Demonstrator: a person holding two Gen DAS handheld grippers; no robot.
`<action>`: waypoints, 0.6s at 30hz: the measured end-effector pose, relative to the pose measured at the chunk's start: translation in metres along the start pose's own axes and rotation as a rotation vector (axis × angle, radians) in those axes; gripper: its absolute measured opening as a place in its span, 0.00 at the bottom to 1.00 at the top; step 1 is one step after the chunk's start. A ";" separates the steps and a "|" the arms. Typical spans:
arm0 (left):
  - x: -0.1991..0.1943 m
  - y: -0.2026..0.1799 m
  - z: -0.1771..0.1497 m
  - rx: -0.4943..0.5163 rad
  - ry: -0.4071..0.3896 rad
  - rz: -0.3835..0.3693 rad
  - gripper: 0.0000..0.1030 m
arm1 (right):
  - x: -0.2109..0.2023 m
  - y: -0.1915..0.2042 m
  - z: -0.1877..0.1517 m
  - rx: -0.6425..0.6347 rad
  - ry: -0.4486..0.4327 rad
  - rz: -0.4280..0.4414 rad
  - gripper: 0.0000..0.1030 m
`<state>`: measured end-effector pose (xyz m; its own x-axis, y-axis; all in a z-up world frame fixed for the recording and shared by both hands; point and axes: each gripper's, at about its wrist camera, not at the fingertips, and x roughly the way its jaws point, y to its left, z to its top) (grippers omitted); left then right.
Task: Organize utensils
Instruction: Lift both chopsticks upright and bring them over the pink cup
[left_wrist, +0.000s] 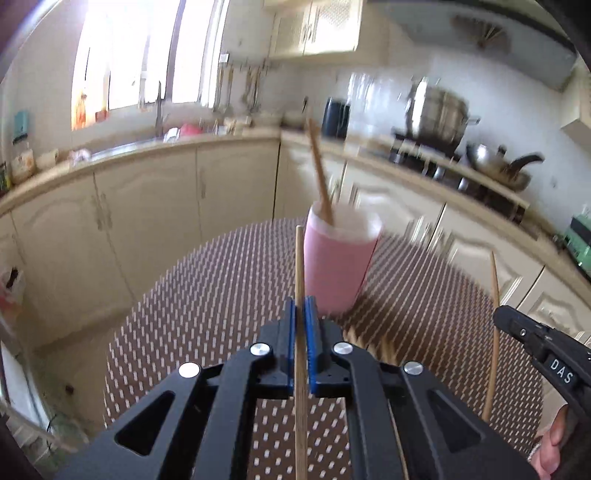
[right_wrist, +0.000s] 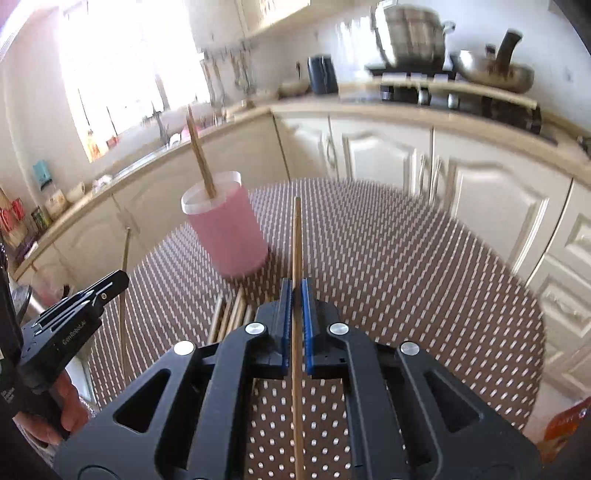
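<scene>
A pink cup (left_wrist: 338, 266) with a white rim stands on the round patterned table (left_wrist: 221, 295); a wooden chopstick (left_wrist: 320, 173) leans inside it. My left gripper (left_wrist: 303, 312) is shut on a wooden chopstick (left_wrist: 300, 266) that points up, just in front of the cup. My right gripper (right_wrist: 294, 295) is shut on another chopstick (right_wrist: 296, 240), to the right of the cup (right_wrist: 229, 232). Several loose chopsticks (right_wrist: 232, 314) lie on the table in front of the cup. The right gripper (left_wrist: 535, 343) shows at the right of the left wrist view with its chopstick (left_wrist: 495, 332).
Cream kitchen cabinets (left_wrist: 147, 206) and a counter surround the table. A sink and tap (left_wrist: 159, 122) sit under the window. Pots and a wok (left_wrist: 495, 162) stand on the stove at the right. An orange packet (right_wrist: 565, 424) lies at the table's right edge.
</scene>
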<state>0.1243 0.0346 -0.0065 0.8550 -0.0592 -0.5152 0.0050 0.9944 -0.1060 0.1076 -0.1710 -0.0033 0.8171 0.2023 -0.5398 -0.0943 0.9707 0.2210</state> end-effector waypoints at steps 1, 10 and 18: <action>-0.004 -0.001 0.005 0.004 -0.027 -0.005 0.06 | -0.004 0.002 0.006 -0.008 -0.020 -0.003 0.05; -0.019 -0.018 0.046 0.017 -0.151 -0.020 0.06 | -0.016 0.022 0.055 -0.070 -0.153 0.008 0.05; -0.025 -0.032 0.087 0.018 -0.266 0.021 0.06 | -0.016 0.044 0.096 -0.099 -0.227 0.021 0.05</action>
<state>0.1479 0.0121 0.0836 0.9613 -0.0156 -0.2750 -0.0071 0.9966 -0.0816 0.1451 -0.1440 0.0933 0.9202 0.1995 -0.3369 -0.1593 0.9768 0.1433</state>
